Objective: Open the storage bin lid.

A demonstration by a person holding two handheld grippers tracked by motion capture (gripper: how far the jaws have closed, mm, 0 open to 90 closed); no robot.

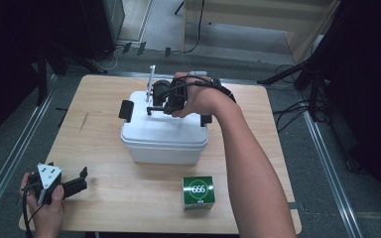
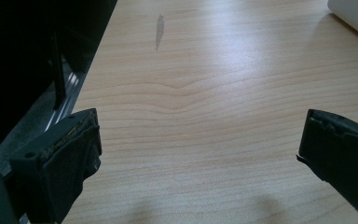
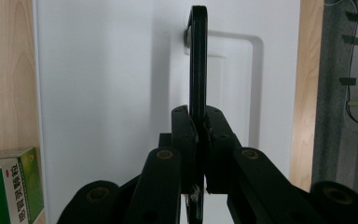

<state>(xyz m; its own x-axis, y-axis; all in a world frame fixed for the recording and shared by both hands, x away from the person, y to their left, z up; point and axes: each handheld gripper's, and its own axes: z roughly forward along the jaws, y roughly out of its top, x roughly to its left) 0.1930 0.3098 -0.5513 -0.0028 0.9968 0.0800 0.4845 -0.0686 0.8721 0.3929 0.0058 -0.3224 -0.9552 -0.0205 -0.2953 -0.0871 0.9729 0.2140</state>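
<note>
Right gripper [image 3: 198,140] fingers pinched on black handle [image 3: 198,60] of white box [image 1: 163,131], handle raised upright over lid. Box set mid-desk [image 1: 109,198]. Green carton [image 1: 198,193] placed near box, on person's side. Left gripper [image 2: 200,154] fingers spread wide, nothing between, rested at desk's near-left corner.

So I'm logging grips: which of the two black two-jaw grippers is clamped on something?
The right gripper, over the white plastic box: its jaws pinch the box's black handle. The left gripper hangs open above bare wooden table.
</note>
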